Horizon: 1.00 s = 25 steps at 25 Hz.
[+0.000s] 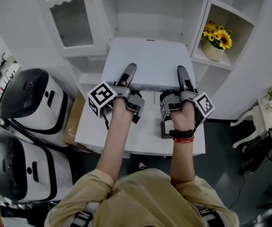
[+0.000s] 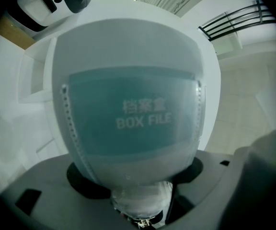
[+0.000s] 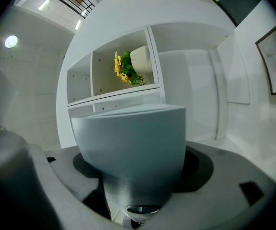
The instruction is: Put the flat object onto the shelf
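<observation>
The flat object is a pale grey box file (image 1: pixel 145 60), held level in front of the white shelf unit's middle opening (image 1: pixel 150 13). My left gripper (image 1: pixel 130 71) is shut on its near edge at the left, and my right gripper (image 1: pixel 181 73) is shut on the same edge at the right. In the left gripper view the box file (image 2: pixel 133 114) fills the space between the jaws, with a teal label reading BOX FILE. The right gripper view has the box file's plain end (image 3: pixel 133 143) between the jaws, with the shelf compartments behind it.
A white table (image 1: pixel 140 138) lies under my hands. A glass-fronted cabinet door (image 1: pixel 72 20) stands at upper left. A pot of sunflowers (image 1: pixel 215 41) sits in the right cubby (image 3: pixel 128 63). Two white-and-black machines (image 1: pixel 32 100) stand at left, and white furniture (image 1: pixel 263 117) at right.
</observation>
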Available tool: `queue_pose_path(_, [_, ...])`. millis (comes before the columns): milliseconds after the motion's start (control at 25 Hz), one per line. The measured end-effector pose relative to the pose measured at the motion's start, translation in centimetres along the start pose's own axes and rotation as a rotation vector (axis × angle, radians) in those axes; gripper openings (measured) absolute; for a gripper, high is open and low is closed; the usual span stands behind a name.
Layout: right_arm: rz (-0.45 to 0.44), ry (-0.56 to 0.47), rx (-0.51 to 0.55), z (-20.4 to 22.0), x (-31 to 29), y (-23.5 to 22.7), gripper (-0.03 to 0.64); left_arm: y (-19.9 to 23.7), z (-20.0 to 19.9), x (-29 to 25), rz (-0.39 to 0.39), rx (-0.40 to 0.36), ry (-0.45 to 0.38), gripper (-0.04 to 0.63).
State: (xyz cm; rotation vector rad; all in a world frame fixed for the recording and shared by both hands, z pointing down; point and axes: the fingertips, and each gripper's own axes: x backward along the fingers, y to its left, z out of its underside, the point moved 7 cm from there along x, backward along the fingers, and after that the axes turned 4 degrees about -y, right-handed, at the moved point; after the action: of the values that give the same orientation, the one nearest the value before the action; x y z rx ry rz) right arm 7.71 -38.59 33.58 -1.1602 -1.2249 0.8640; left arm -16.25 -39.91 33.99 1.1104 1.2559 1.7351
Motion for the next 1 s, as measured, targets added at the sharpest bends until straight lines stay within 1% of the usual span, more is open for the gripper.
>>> queue_pose_path(240, [0.019, -0.014, -0.017, -0.7, -1.9, -1.1, 0.367, 0.9, -0.4, -2.1, -0.031, 0.006, 0.009, 0.333])
queue_pose_path(560, [0.014, -0.025, -0.009, -1.8, -4.7, -2.0, 0.371, 2.2, -1.0, -4.9, -0.024, 0.022, 0.004, 0.333])
queue_pose_path(760, [0.021, -0.036, -0.015, -2.3, -6.6, -2.4, 0.371, 2.6, -1.6, -6.8, -0.044, 0.028, 0.015, 0.333])
queue_pose_path(1000, [0.032, -0.044, -0.016, -3.0, -9.3, -2.7, 0.371, 3.1, -2.3, -9.2, -0.064, 0.04, -0.002, 0.328])
